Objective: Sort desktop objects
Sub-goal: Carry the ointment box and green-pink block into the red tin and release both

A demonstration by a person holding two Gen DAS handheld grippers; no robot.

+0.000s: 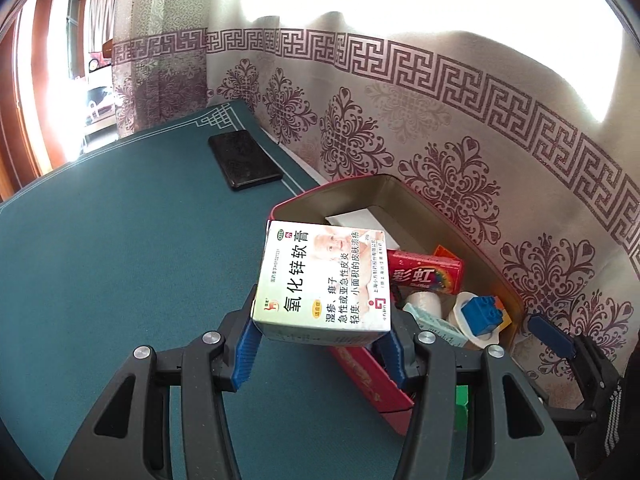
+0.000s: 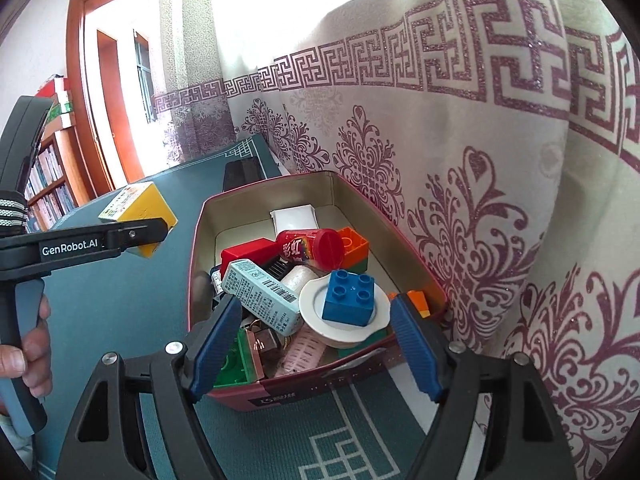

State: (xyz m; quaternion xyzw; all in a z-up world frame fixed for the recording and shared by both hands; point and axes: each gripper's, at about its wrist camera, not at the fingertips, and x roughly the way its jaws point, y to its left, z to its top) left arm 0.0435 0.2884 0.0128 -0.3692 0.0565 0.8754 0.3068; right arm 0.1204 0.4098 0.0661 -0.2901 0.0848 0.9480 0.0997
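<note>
- Above the near-left rim of the red metal tin (image 1: 400,396), by the worktop's (image 1: 120,260) curtain-side edge, the left gripper (image 1: 320,344) is pinching a white cardboard ointment carton (image 1: 320,280) across its lower end, carrying it clear of the green felt.
- The right gripper (image 2: 316,344) is hovering at the tin's near rim, its blue fingers (image 2: 416,344) spread and holding nothing.
- Inside, a blue plastic building brick (image 2: 350,294) is sitting on a white tape roll (image 2: 344,332) among other clutter.
- The carton is probably light and crushable, so gripping the narrow side faces gently seems wise; glossy card may be slipping if tilted.
</note>
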